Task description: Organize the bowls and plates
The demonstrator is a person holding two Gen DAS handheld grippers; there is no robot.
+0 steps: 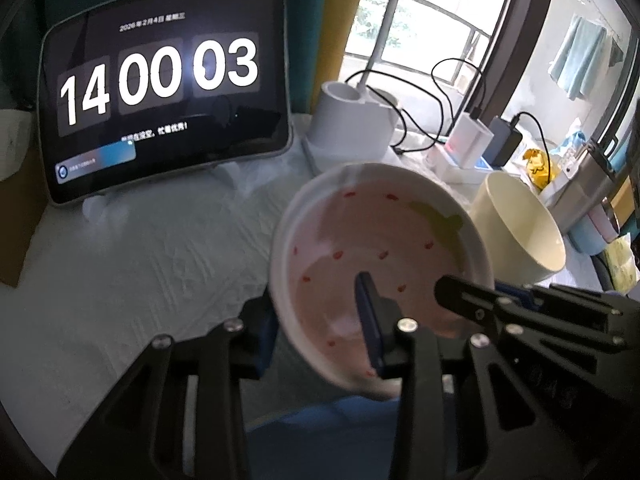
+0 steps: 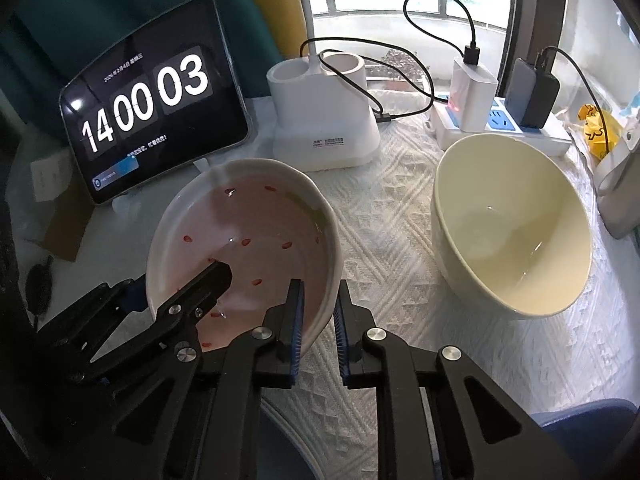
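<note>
A pink bowl (image 1: 360, 240) with red specks and a white rim is tilted up above the white cloth (image 1: 140, 264). My left gripper (image 1: 316, 300) straddles its left rim, one finger inside, one outside, shut on the wall. In the right wrist view the pink bowl (image 2: 248, 224) has its near rim pinched by my right gripper (image 2: 320, 300), blue pads on either side. The left gripper (image 2: 176, 280) shows there at the bowl's left edge, its outer finger partly hidden. A larger cream bowl (image 2: 512, 232) stands empty on the cloth to the right, apart from both grippers.
A tablet clock (image 2: 152, 96) leans at the back left. Behind the bowls stand a white lamp base (image 2: 324, 120) and a power strip (image 2: 500, 128) with chargers and cables. A yellow bag (image 2: 596, 128) lies far right. Something blue (image 1: 320, 420) sits below the pink bowl.
</note>
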